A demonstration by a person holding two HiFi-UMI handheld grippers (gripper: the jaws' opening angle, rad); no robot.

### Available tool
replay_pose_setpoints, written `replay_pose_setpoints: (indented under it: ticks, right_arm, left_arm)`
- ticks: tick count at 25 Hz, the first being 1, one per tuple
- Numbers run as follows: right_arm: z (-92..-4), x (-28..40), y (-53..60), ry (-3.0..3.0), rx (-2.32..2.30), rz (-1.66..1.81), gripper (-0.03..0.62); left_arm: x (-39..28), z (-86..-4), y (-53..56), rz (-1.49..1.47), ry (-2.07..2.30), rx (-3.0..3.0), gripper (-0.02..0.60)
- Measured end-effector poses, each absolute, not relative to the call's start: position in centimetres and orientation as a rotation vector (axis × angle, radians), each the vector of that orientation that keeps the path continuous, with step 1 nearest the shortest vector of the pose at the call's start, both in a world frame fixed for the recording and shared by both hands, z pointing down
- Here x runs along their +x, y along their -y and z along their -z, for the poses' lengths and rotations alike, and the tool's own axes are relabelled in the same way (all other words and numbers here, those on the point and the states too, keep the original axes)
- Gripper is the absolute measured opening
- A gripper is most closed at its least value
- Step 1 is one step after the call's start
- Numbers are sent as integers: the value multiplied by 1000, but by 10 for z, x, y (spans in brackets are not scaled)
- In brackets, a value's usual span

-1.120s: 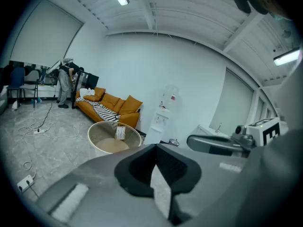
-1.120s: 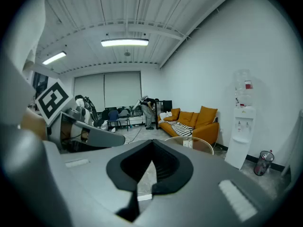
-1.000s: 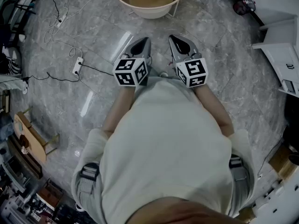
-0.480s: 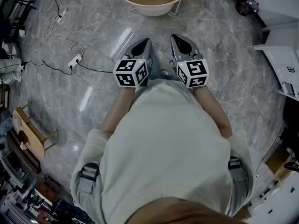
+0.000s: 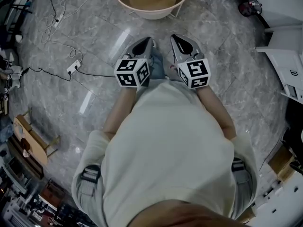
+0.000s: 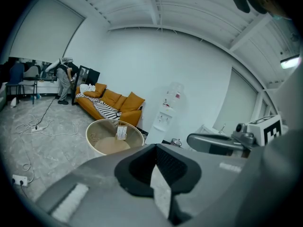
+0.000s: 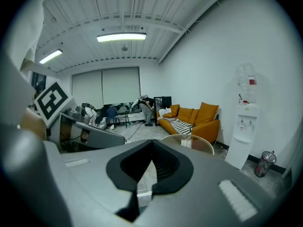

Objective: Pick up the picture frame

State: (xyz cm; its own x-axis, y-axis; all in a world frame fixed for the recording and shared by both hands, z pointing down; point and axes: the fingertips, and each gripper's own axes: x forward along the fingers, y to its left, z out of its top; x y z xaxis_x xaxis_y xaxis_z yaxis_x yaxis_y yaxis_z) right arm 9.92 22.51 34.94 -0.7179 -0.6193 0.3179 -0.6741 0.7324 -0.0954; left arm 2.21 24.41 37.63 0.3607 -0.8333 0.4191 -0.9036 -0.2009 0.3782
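Just short of round tub (image 5: 151,14), left gripper (image 5: 147,41) and right gripper (image 5: 175,39) hover, jaws pressed together, empty. No view shows the picture frame. Risk: arriving with jaws closed likely knocks it over.

Orange sofa (image 6: 124,101), black-white striped throw (image 6: 103,107); grey veined floor (image 5: 94,27); cream tub (image 5: 152,14).
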Motion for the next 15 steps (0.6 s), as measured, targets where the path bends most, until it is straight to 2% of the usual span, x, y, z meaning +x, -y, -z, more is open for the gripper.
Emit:
replay_pose_setpoints:
  ticks: [15]
  right_arm:
    - [-353, 62, -86, 2621, 1070, -394, 0]
  left_arm:
    - [-18, -369, -101, -187, 1449, 2089, 0]
